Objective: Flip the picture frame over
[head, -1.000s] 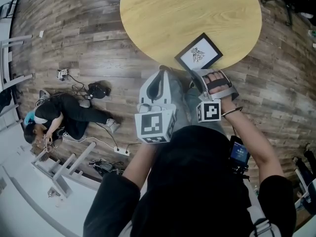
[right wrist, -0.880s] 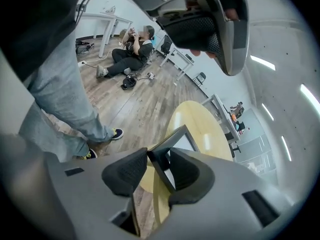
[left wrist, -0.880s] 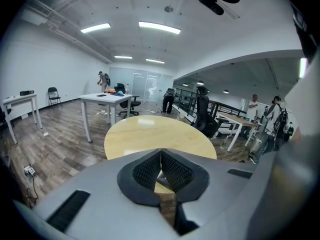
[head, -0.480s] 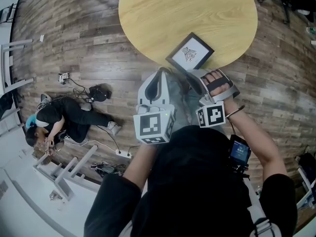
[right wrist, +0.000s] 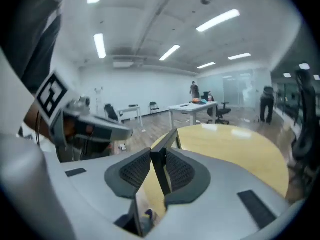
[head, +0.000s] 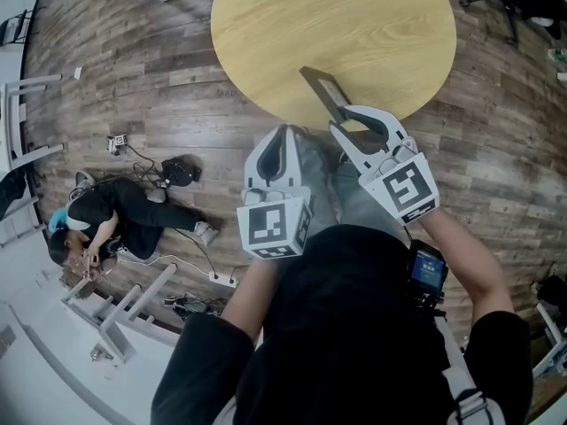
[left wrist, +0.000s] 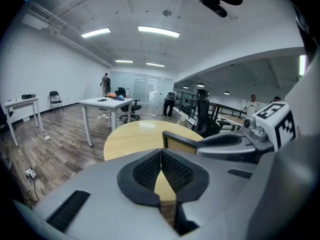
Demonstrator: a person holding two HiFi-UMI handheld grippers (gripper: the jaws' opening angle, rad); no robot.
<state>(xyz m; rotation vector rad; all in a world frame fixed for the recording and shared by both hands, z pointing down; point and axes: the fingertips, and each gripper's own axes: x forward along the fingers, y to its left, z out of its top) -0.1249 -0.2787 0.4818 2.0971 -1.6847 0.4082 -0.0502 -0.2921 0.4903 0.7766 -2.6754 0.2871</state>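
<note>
Two grippers sit side by side just ahead of our chest, one in each hand. Strapped to our right forearm is a small dark device (head: 428,274) with a lit screen. Our left gripper (head: 285,135) points toward the near edge of the table. Its jaws are closed, pad meeting pad at the tips, with nothing between them.

Just to its right, our right gripper (head: 347,120) angles toward the table as well. Its jaws have just been closing, and they pinch the picture frame (head: 320,88) by its near edge. In the right gripper view the frame's dark rim runs straight between the two ribbed pads, which press on it from both sides.

The frame stands on edge, near upright, over the near rim of the round wooden table (head: 354,16), so from above we see it as a thin dark strip. From the left gripper view we see a tan face inside a dark rim. We cannot tell whether its lower edge touches the tabletop.

Left of us, on the plank floor (head: 159,69), a person (head: 120,204) in dark clothes sits low beside a cable (head: 208,255). Farther off, across the room, a white table (left wrist: 102,103) stands, and a black office chair (left wrist: 202,115) sits beyond the round table.
</note>
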